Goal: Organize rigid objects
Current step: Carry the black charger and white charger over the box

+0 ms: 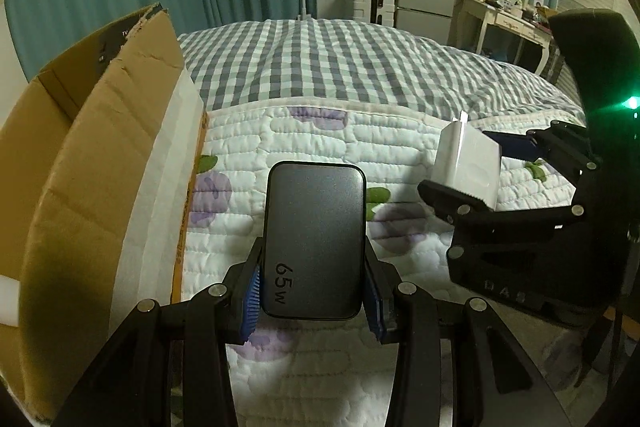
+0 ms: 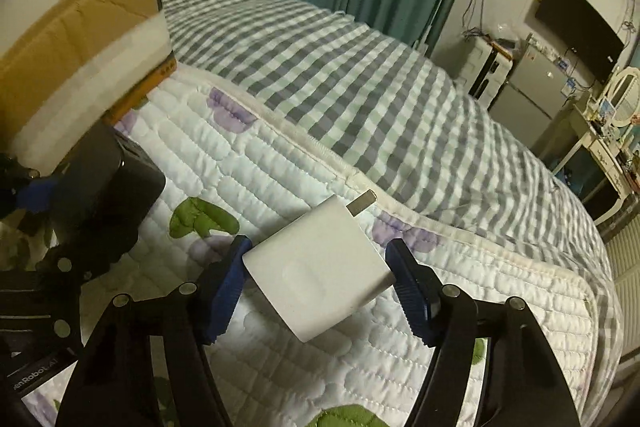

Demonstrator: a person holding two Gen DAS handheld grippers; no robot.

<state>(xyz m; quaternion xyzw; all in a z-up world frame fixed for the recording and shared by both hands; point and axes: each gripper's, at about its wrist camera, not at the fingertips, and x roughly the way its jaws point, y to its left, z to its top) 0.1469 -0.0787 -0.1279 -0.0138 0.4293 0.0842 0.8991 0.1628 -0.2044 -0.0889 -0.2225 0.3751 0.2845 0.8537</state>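
A dark 65W charger (image 1: pixel 315 239) sits clamped in the left hand-held gripper (image 1: pixel 312 291) above the quilted bed (image 1: pixel 320 131). The right hand-held gripper (image 2: pixel 320 291) grasps a white charger (image 2: pixel 320 267). An open cardboard box (image 1: pixel 80 155) stands just left, its base cut off by the frame.

Both tools are matte black plastic linkages joined by round silver screw heads. The left gripper (image 1: pixel 312 301) has blue ribbed pads (image 1: pixel 249 301) on the inner faces of its fingers; the right gripper (image 2: pixel 320 291) has the same blue ribbed pads (image 2: pixel 412 295). The right tool's body carries faint embossed letters and a glowing green light (image 1: pixel 633 103). White "enRobot.AI" lettering (image 2: pixel 34 373) marks the left tool's body.
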